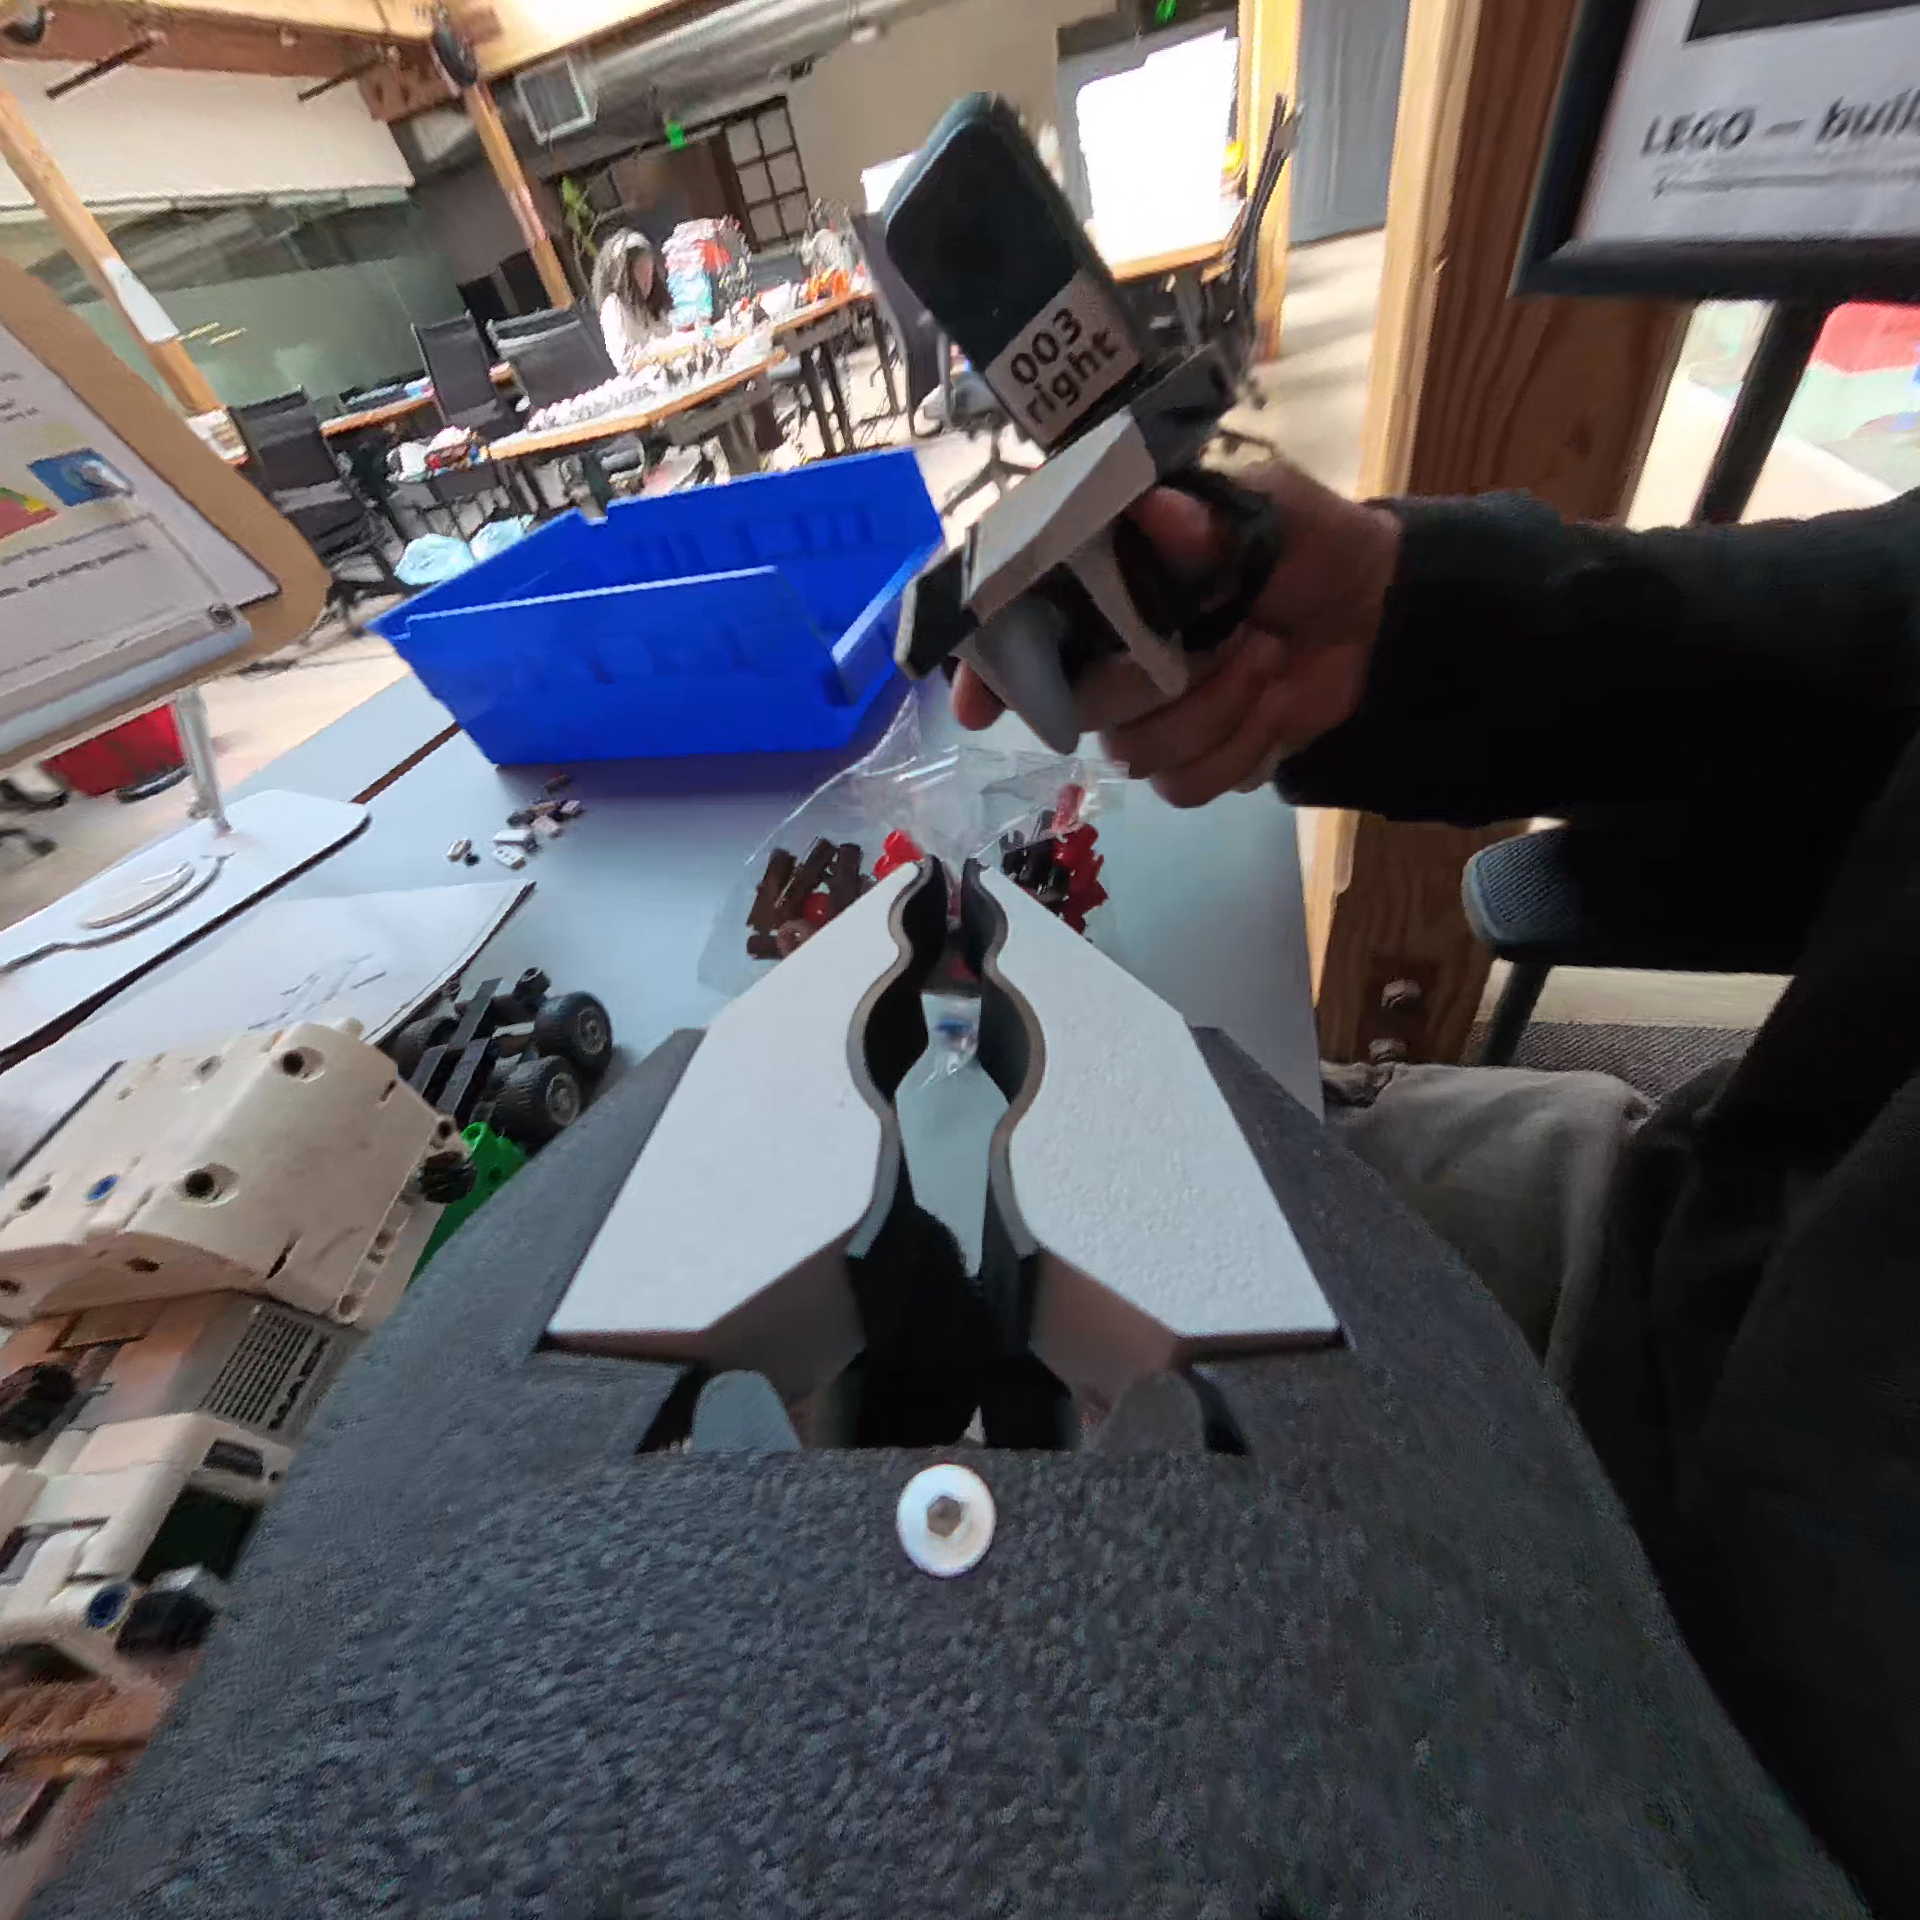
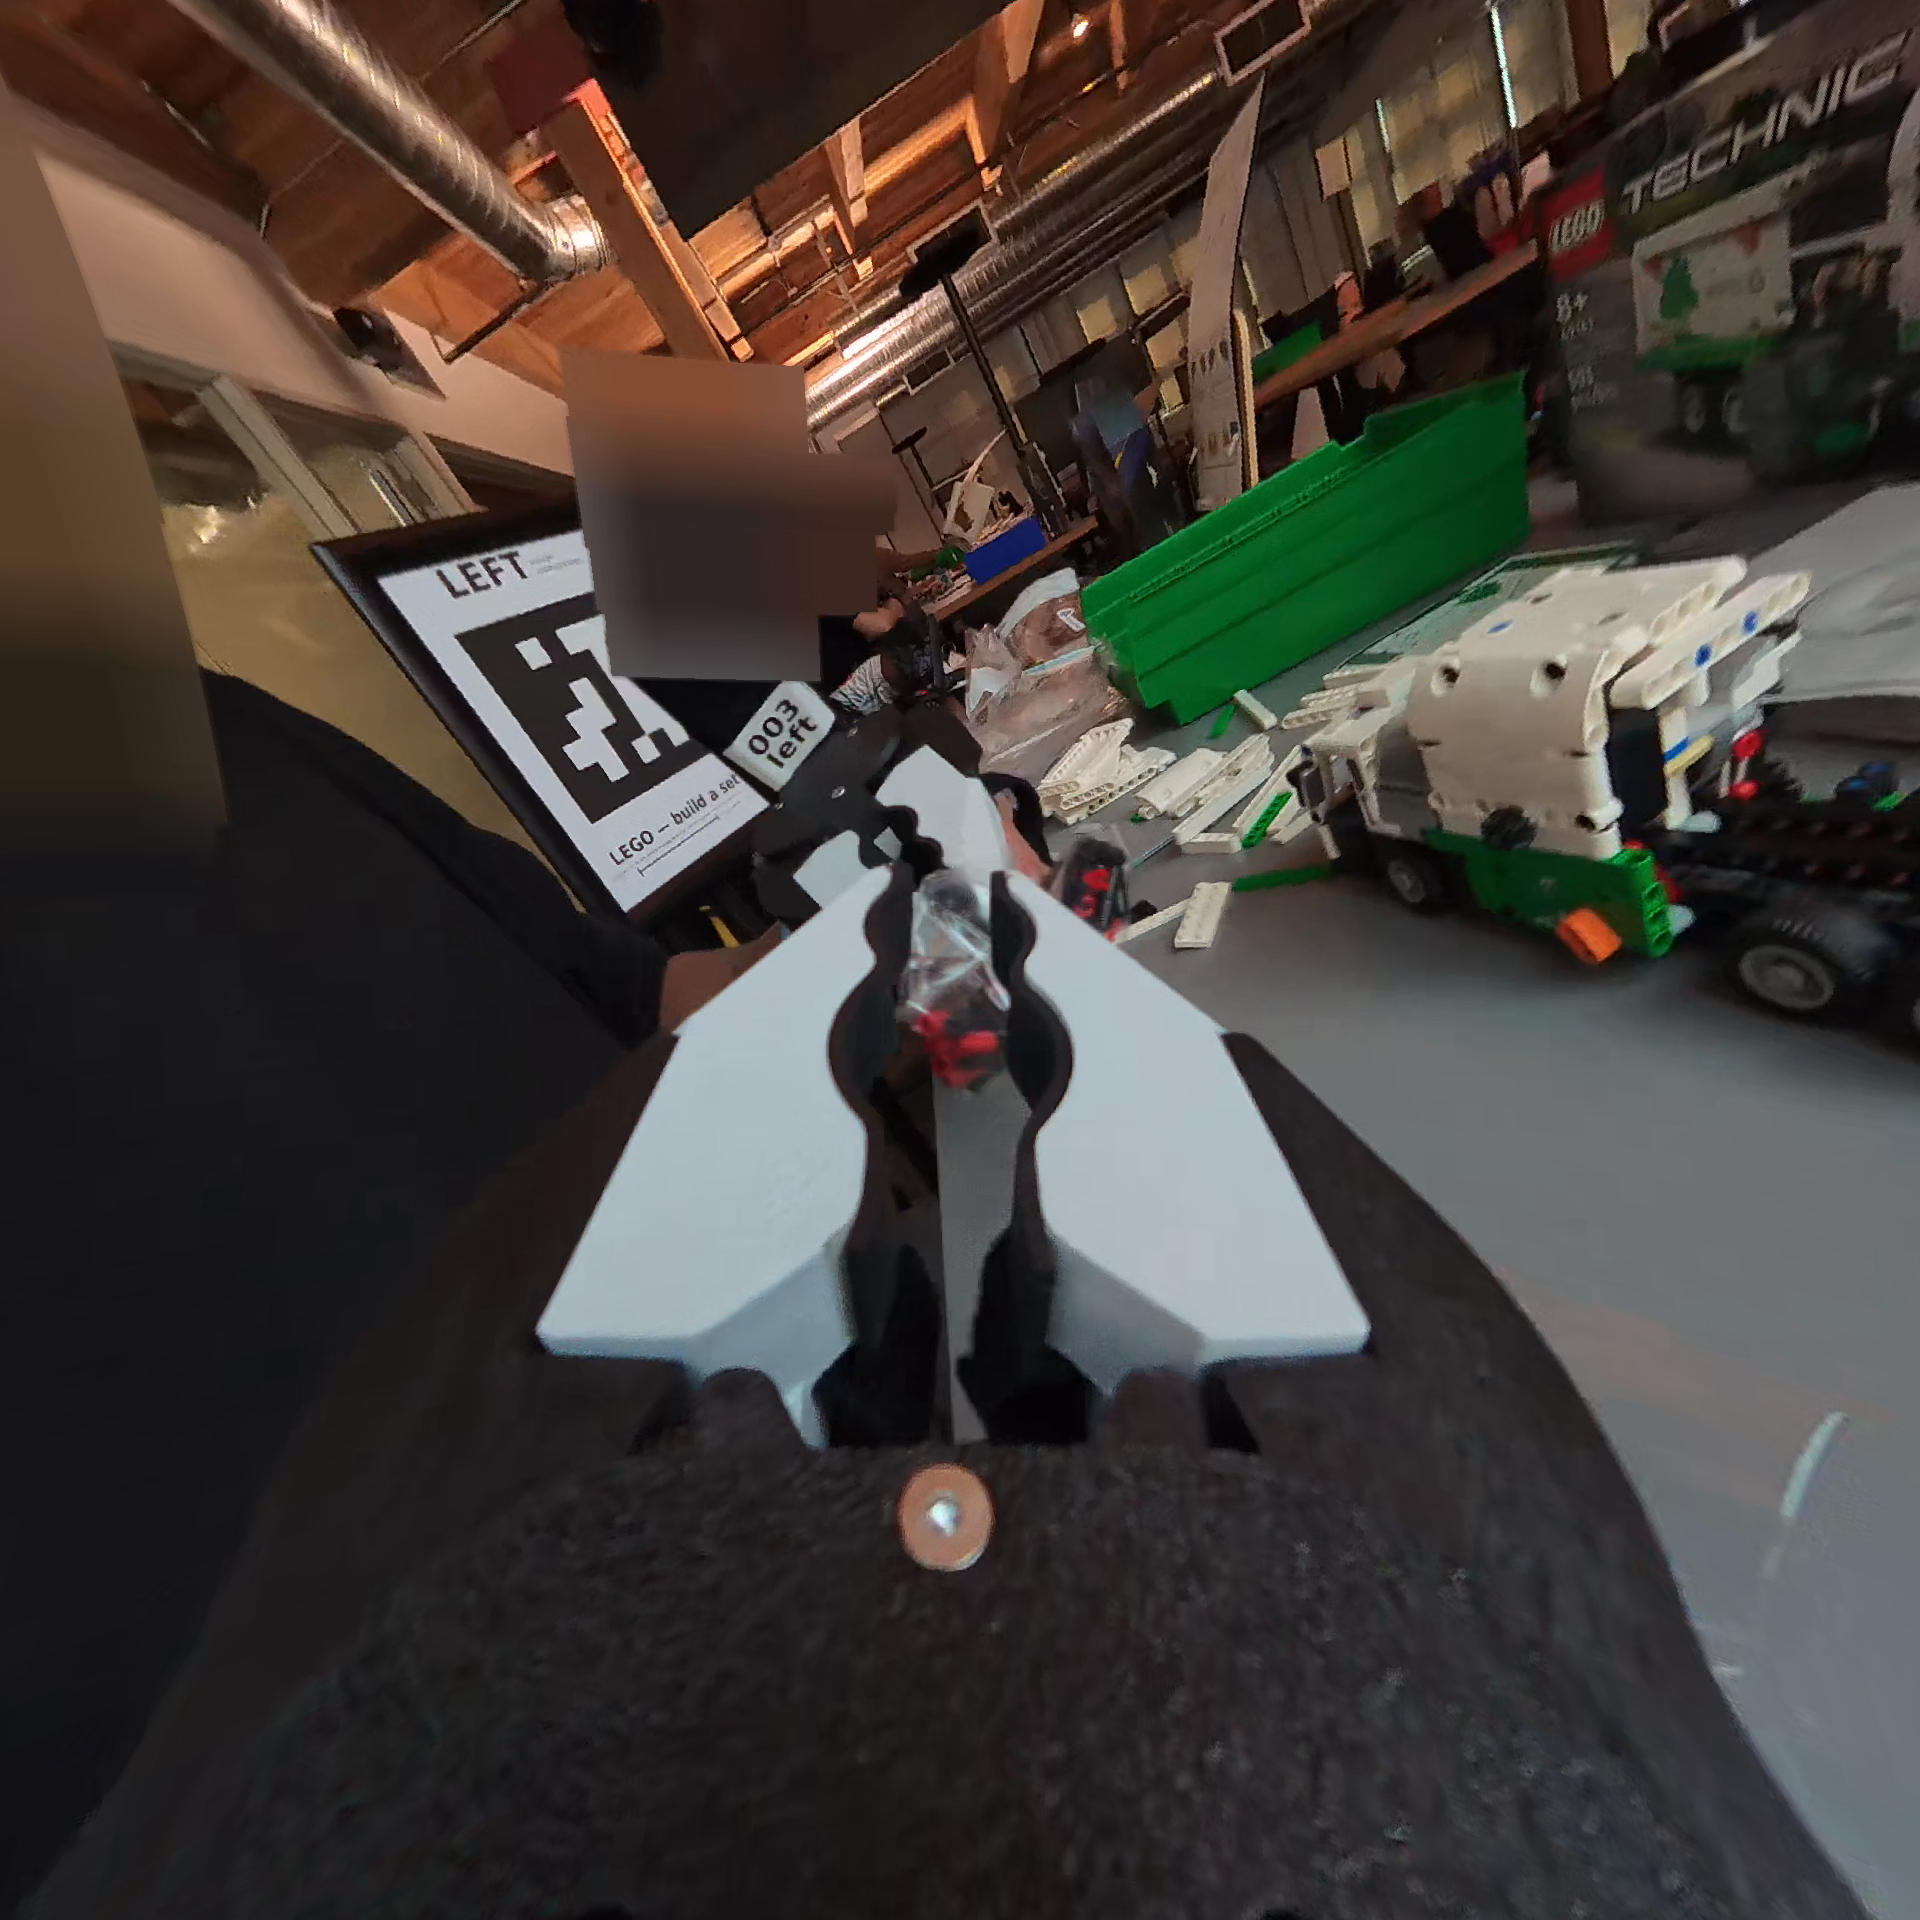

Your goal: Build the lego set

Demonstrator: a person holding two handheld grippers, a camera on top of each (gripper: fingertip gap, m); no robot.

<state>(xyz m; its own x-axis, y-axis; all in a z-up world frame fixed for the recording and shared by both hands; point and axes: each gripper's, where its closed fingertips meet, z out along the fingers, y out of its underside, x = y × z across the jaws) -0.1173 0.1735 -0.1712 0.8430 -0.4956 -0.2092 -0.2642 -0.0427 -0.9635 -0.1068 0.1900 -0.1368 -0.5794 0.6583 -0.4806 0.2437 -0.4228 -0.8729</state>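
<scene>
A clear plastic bag (image 1: 935, 790) of red and dark Lego pieces hangs just above the grey table (image 1: 623, 914). My left gripper (image 1: 948, 883) is shut on the bag's lower edge. My right gripper (image 1: 977, 696), held in a hand, points down at the bag's top from above. In the right wrist view the right gripper (image 2: 945, 894) is shut on the bag (image 2: 951, 977), with the left gripper (image 2: 914, 847) just beyond it. A part-built white and green truck (image 2: 1507, 748) stands on the table and also shows in the left wrist view (image 1: 208, 1164).
A blue bin (image 1: 675, 634) stands behind the bag. Black wheels (image 1: 540, 1049) and small loose pieces (image 1: 530, 826) lie nearby. An instruction stand (image 1: 104, 540) is at the left. A green bin (image 2: 1309, 561), white beams (image 2: 1174, 779), a framed sign (image 2: 582, 717) and the set's box (image 2: 1745, 260) surround the truck. One gripper's finger ends stand about 4 cm off the other's.
</scene>
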